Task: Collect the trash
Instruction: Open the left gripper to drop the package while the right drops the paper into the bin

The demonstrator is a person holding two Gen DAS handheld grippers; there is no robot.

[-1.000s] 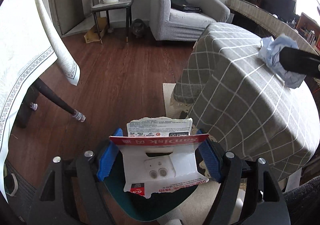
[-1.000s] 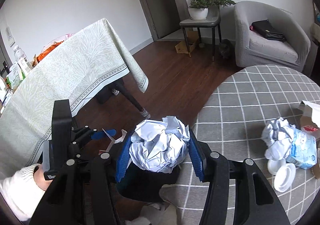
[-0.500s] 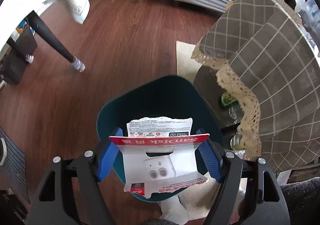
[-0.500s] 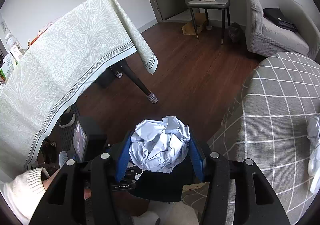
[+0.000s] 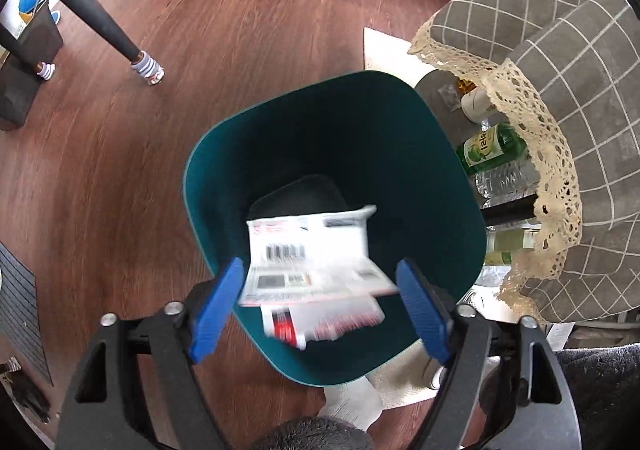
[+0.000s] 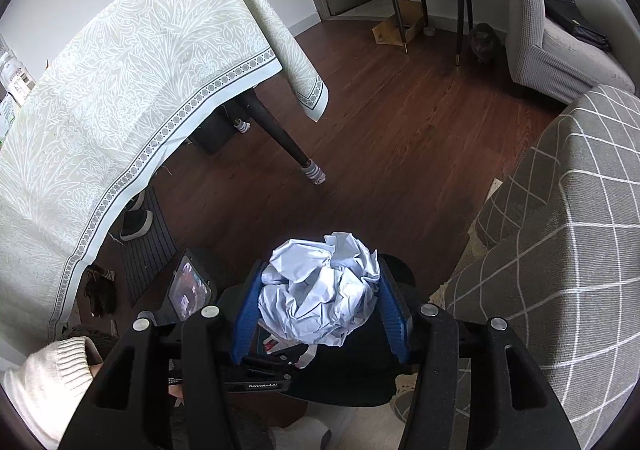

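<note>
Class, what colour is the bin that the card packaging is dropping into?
Dark teal, inside and out. The bin shows best in the left wrist view.

A home living room: armchair (image 6: 560, 45), wood floor (image 6: 400, 129), clothed tables (image 6: 140, 69).

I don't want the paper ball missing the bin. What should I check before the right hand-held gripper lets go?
1. Card packaging out of the left hand-held gripper: ok, pads spread, card blurred over the opening.
2. Teal bin upright, mouth open: ok.
3. Room inside the bin: ok.
4. Crumpled paper ball gripped by right hand-held gripper: ok.
5. Ball centred over the bin: cannot tell.
6. Left hand-held gripper out of the drop path: cannot tell.
</note>
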